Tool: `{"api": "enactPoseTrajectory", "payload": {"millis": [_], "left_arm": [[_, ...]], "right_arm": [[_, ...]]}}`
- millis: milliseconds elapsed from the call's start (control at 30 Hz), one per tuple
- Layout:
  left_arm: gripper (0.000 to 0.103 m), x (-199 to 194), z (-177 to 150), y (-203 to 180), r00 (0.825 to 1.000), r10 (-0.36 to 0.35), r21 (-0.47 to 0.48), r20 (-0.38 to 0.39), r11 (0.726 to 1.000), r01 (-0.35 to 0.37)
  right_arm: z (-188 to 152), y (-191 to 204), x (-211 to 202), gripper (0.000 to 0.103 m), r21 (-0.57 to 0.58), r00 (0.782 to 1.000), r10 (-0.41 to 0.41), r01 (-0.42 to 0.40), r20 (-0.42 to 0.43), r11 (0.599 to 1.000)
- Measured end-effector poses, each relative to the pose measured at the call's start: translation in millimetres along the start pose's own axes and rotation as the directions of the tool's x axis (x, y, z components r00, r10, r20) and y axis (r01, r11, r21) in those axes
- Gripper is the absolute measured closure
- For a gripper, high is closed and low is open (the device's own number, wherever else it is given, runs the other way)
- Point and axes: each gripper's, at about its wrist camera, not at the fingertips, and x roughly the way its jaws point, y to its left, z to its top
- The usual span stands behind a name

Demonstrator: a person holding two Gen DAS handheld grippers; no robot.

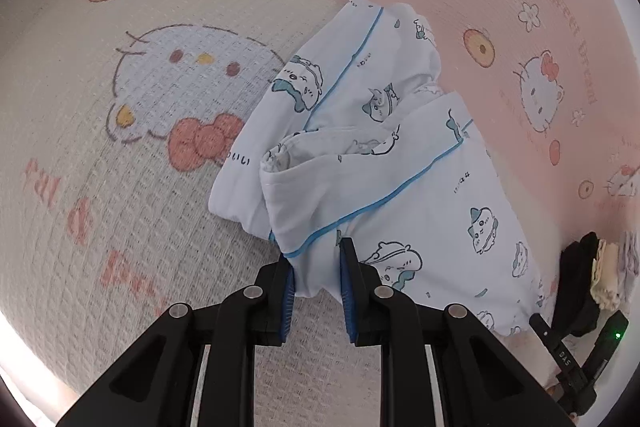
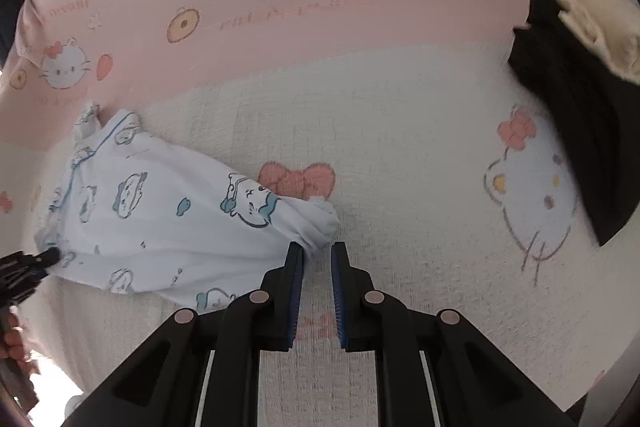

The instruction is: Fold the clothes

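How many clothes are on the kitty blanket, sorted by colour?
White with blue trim and cartoon animals: 1, the white garment, pinched at two corners by the left gripper and the right gripper.
Black: 1, the black garment.
Cream: 1, the cream garment, lying on the black one.
Total: 3

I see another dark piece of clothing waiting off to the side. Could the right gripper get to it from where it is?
Probably not yet. The mat toward the black garment lies bare, but the right gripper is pinching the white pyjamas and must let go first.
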Motion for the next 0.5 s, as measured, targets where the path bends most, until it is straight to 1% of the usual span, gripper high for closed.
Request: {"api": "enactPoseTrajectory", "payload": {"millis": [100, 167, 233, 267, 300, 333, 367, 400, 433, 500], "left_arm": [[0.084, 2.0, -5.0, -10.1, 0.999, 0.040, 0.060, 0.019, 0.997, -0.041], [0.083, 1.4, -7.4, -15.2, 0.998, 0.065, 0.083, 0.017, 0.994, -0.067], [0.080, 0.0, -8.2, -17.8, 0.997, 0.077, 0.086, 0.002, 0.993, -0.076], [0.076, -1.0, -8.4, -18.3, 0.997, 0.072, 0.082, -0.011, 0.994, -0.070], [0.067, -3.0, -8.9, -17.9, 0.999, 0.046, 0.074, -0.029, 0.996, -0.043], [0.062, -5.4, -9.4, -17.3, 0.999, 0.009, 0.062, -0.045, 0.998, -0.006], [0.051, -8.5, -10.3, -17.0, 0.998, -0.027, 0.052, -0.059, 0.998, 0.030], [0.047, -13.5, -11.8, -17.3, 0.996, -0.061, 0.045, -0.068, 0.997, 0.064], [0.047, -17.6, -12.2, -18.5, 0.994, -0.085, 0.040, -0.072, 0.995, 0.088], [0.047, -21.3, -7.3, -25.5, 0.995, -0.083, 0.033, -0.062, 0.996, 0.085]], "right_arm": [[-2.9, -0.7, 2.4, 0.091, -0.053, 1.000, 0.026, -0.026, -0.011, 0.998], [-5.2, -4.0, 5.2, 0.091, -0.058, 0.998, 0.052, -0.054, -0.029, 0.997], [-8.6, -10.3, 6.3, 0.091, -0.044, 0.995, 0.084, -0.086, -0.048, 0.995], [-8.4, -12.1, 9.2, 0.090, -0.031, 0.994, 0.100, -0.102, -0.049, 0.994], [-8.4, -14.0, 9.2, 0.086, -0.024, 0.991, 0.118, -0.120, -0.059, 0.993], [-8.6, -16.2, 7.7, 0.083, -0.021, 0.988, 0.136, -0.138, -0.073, 0.990], [-8.8, -18.3, 6.2, 0.076, -0.017, 0.984, 0.154, -0.156, -0.088, 0.988], [-8.4, -19.2, 5.0, 0.069, -0.018, 0.982, 0.160, -0.163, -0.102, 0.987], [-7.7, -19.7, 4.0, 0.066, -0.019, 0.980, 0.161, -0.165, -0.116, 0.986], [-7.8, -21.5, -0.5, 0.057, -0.030, 0.980, 0.147, -0.152, -0.136, 0.988]]}}
